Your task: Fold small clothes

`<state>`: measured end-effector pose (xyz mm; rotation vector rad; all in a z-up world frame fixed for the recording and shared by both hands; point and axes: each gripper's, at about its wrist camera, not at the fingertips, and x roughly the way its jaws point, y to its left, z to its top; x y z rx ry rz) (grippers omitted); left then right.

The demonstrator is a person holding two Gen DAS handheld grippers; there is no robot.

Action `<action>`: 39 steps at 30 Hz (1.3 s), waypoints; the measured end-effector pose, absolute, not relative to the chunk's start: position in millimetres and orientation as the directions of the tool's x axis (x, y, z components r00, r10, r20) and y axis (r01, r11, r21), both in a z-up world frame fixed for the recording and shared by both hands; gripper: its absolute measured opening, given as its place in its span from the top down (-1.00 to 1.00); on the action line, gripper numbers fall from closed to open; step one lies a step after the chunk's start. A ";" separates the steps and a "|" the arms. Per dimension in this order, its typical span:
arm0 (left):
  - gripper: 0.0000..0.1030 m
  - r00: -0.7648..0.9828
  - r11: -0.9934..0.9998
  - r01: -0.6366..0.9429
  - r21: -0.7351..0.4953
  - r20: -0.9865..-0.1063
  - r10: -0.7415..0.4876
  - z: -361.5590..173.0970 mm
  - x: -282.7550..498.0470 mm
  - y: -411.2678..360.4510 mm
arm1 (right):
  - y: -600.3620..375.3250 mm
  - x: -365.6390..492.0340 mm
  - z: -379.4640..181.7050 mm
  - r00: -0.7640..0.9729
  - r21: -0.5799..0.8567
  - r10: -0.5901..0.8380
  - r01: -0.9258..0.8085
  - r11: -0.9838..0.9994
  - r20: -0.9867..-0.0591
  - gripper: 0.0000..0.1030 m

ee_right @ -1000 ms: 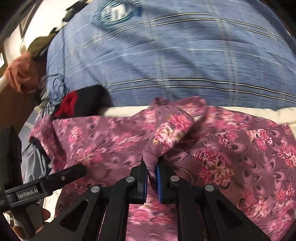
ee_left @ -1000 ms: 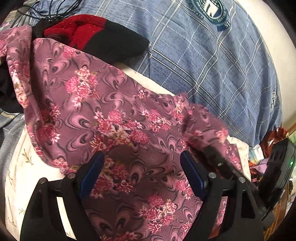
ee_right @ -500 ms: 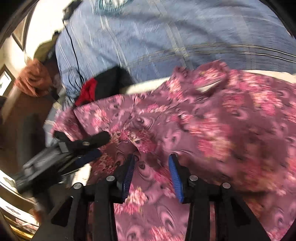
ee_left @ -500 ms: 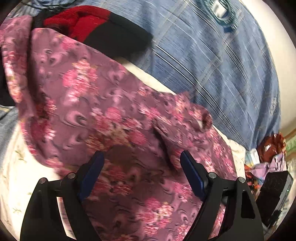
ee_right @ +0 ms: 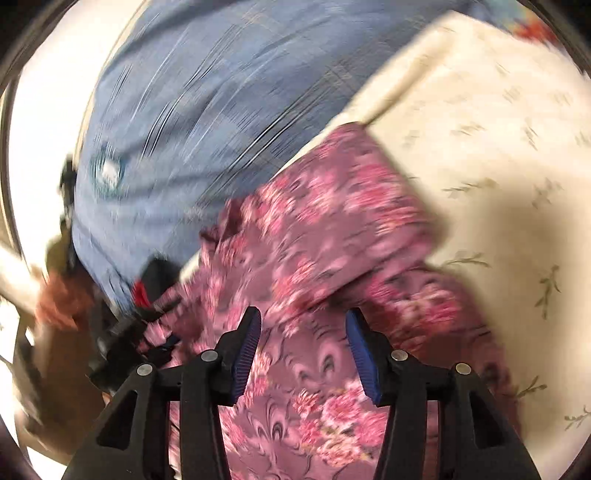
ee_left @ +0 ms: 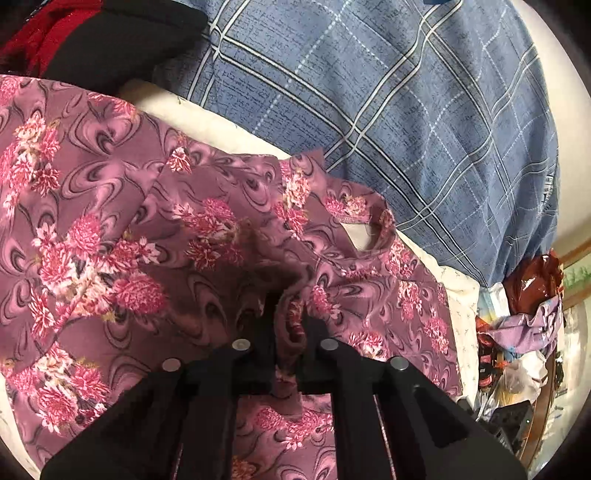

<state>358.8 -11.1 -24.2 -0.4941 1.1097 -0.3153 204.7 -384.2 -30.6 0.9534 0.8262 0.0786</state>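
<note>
Mauve floral fabric, thin and limp, makes up the small garment [ee_left: 207, 236] that lies spread ahead of and beneath both my claws on a cream sheet [ee_right: 498, 155] printed with sprigs. My left claw [ee_left: 290, 325] is pressed together on a raised ridge of that cloth, the pinch sitting right at its tips, with the neck opening just beyond and to the right. My right claw [ee_right: 303, 347] has its blue pads spread and widening; cloth lies under the gap, but neither pad presses on it. That view is smeared, so finer detail there is unreliable. Beyond the garment lies a blue checked quilt [ee_left: 406, 110], and a red-and-black knit [ee_left: 92, 33] sits at the far left of my left claw. In my judgement, the step in hand is carrying one portion over to form a fold. To do it well I should lift only the pinched layer, keep it taut, and have the right claw take a matching edge before moving, so that the crease lands straight.
</note>
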 end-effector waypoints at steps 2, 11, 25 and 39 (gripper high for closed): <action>0.90 0.466 0.873 -0.014 -0.487 -0.776 -0.425 -13.6 353.9 -3.2 | -401.4 205.7 -38.6 0.757 0.808 0.389 0.299 0.507 -0.525 0.01; 0.90 0.526 0.909 -0.103 -0.404 -0.798 -0.295 -16.7 320.3 38.4 | -409.7 211.5 -11.5 0.829 0.836 0.370 0.195 0.514 -0.420 0.92; 0.04 0.622 0.844 -0.116 -0.524 -0.701 -0.350 17.0 276.8 85.9 | -404.0 182.7 4.9 0.750 0.762 0.386 0.236 0.603 -0.537 0.64; -0.01 0.524 0.945 -0.015 -0.327 -0.808 -0.271 -26.4 328.4 15.1 | -391.0 306.2 -34.4 0.655 0.432 0.169 0.262 0.863 -0.736 0.83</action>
